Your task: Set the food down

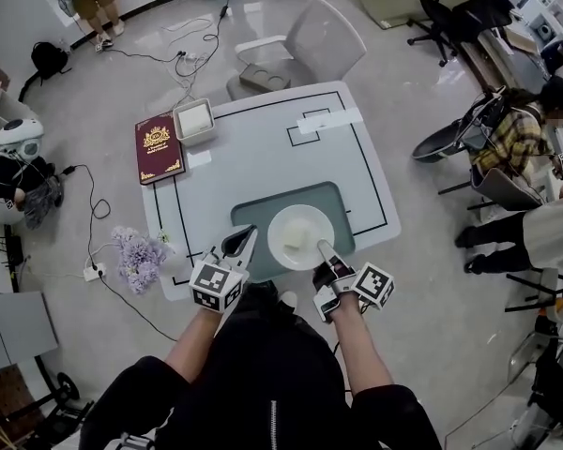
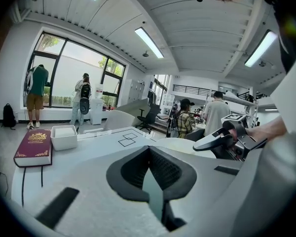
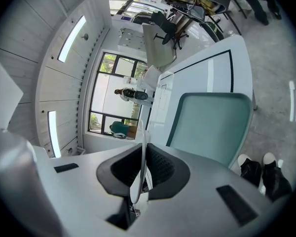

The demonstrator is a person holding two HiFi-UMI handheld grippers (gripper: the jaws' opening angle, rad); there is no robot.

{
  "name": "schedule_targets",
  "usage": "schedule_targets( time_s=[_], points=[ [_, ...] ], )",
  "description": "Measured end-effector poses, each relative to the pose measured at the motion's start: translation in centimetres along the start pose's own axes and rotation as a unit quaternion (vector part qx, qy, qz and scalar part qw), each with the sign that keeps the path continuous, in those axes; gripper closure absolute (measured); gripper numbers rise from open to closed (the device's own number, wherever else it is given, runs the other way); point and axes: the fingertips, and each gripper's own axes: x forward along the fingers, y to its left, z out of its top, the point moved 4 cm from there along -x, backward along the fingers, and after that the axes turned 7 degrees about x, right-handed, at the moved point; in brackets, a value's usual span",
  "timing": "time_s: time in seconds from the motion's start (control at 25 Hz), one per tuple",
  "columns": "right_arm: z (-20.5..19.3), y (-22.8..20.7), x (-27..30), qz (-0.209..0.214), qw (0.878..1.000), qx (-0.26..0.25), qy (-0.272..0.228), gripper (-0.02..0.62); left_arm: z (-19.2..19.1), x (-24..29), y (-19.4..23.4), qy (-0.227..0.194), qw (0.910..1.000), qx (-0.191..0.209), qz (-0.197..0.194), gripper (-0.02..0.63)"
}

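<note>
A white plate [image 1: 300, 237] with a pale piece of food [image 1: 296, 243] on it is over the green mat [image 1: 253, 216] at the table's near edge. I cannot tell whether it rests on the mat. My right gripper [image 1: 324, 248] is shut on the plate's near right rim, which shows as a thin white edge [image 3: 142, 167] between the jaws in the right gripper view. My left gripper [image 1: 244, 242] is just left of the plate, shut with nothing in it. The left gripper view shows the plate [image 2: 180, 143] and the right gripper [image 2: 222, 139] off to the right.
A red book [image 1: 159, 147] and a white box [image 1: 194, 121] lie at the table's far left. Purple flowers [image 1: 139, 256] stand by the near left corner. A white chair [image 1: 310, 45] is behind the table, and seated people [image 1: 521, 139] are to the right.
</note>
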Motion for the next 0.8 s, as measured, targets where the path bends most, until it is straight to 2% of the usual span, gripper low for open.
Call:
schedule_targets(
  time_s=[0.4, 0.64, 0.8],
  points=[
    [-0.1, -0.9, 3.3, -0.015, 1.000, -0.008, -0.006, 0.572, -0.4, 1.5, 3.6, 0.009, 0.9998, 0.000, -0.020, 0.600],
    [0.4, -2.3, 4.3, -0.014, 0.999, -0.027, 0.011, 0.572, -0.6, 2.1, 4.6, 0.017, 0.9998, -0.012, -0.007, 0.600],
    [1.0, -3.8, 4.3, -0.046, 0.998, -0.030, 0.021, 0.572, -0.7, 2.2, 4.5, 0.021, 0.9997, -0.014, 0.006, 0.600]
  ],
)
